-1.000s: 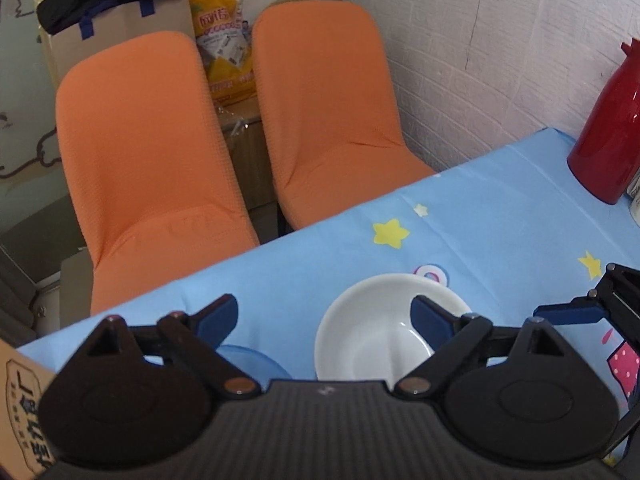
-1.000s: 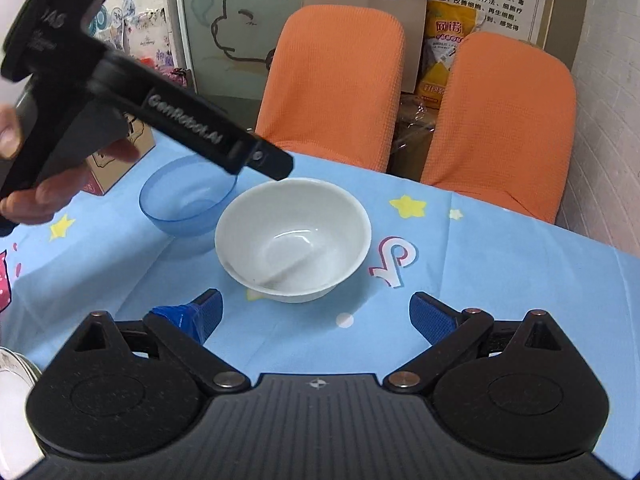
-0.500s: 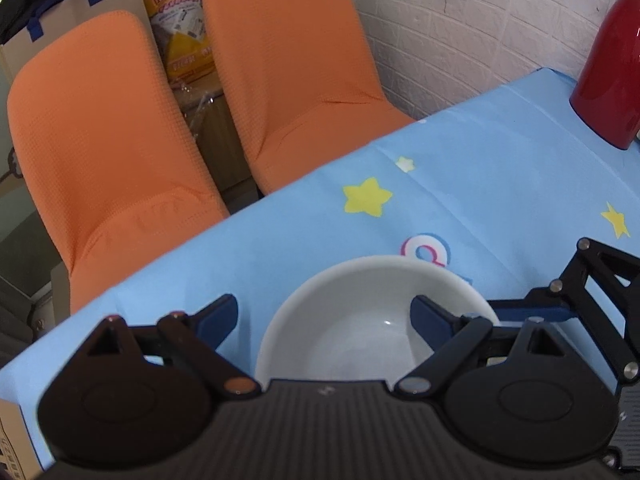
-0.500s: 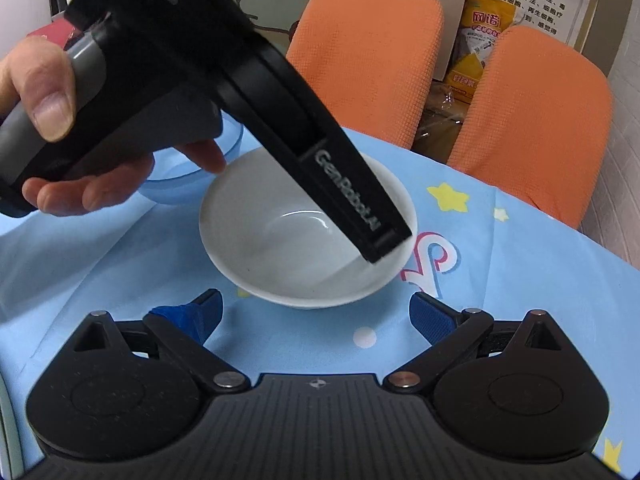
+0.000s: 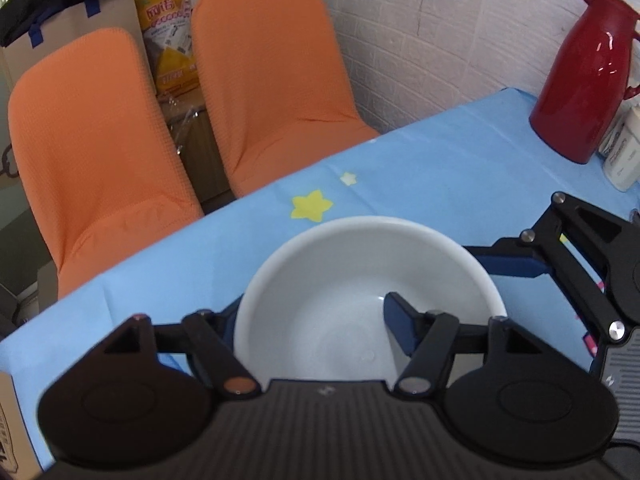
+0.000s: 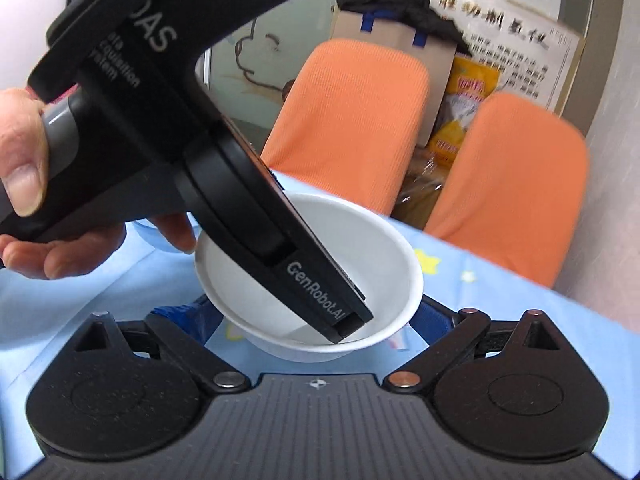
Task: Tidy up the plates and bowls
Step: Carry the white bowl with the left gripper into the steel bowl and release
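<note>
White bowl (image 5: 360, 292): left gripper (image 5: 316, 320) fingers straddling near rim, not clamped; right gripper (image 6: 316, 312) fingers apart beside base. Risk: thin-rim pinch slipping, tipping bowl.

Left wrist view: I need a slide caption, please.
Left gripper straddles the white bowl's rim on the blue tablecloth.

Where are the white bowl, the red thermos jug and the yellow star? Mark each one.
white bowl (image 5: 344, 280): left wrist view, inner wall.
red thermos jug (image 5: 580, 84): left wrist view, middle of body.
yellow star (image 5: 312, 206): left wrist view, centre of the print on the tablecloth.
</note>
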A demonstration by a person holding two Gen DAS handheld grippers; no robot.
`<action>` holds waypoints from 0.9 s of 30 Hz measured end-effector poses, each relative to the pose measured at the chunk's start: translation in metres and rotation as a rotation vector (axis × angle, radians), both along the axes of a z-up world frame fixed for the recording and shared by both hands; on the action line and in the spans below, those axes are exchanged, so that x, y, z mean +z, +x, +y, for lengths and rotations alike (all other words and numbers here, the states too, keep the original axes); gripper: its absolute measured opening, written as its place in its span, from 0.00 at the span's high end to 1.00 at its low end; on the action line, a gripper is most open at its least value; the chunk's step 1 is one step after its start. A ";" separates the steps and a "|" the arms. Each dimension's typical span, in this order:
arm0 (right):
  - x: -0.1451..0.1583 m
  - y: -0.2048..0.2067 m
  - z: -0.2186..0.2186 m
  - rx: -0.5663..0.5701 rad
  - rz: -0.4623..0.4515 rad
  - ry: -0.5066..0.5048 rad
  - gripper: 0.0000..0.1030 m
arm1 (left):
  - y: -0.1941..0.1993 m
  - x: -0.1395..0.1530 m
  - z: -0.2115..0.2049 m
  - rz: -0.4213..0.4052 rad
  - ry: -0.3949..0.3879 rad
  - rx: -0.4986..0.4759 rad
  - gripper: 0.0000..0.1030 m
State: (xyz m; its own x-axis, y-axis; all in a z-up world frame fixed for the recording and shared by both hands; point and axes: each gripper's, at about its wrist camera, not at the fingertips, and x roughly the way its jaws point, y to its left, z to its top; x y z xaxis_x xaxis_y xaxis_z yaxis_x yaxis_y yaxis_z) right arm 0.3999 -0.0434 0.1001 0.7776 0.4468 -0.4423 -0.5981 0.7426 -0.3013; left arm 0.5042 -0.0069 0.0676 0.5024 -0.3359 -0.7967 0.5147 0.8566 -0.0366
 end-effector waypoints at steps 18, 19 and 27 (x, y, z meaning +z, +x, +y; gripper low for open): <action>-0.021 -0.237 -0.046 -0.105 -0.019 0.053 0.15 | -0.236 0.016 -0.059 0.018 -0.078 -0.116 0.34; -0.027 -0.242 -0.051 -0.116 -0.012 0.062 0.15 | -0.245 0.011 -0.063 0.013 -0.065 -0.118 0.34; -0.061 -0.246 -0.064 -0.164 0.033 0.074 0.16 | -0.264 -0.023 -0.072 -0.075 0.051 -0.097 0.35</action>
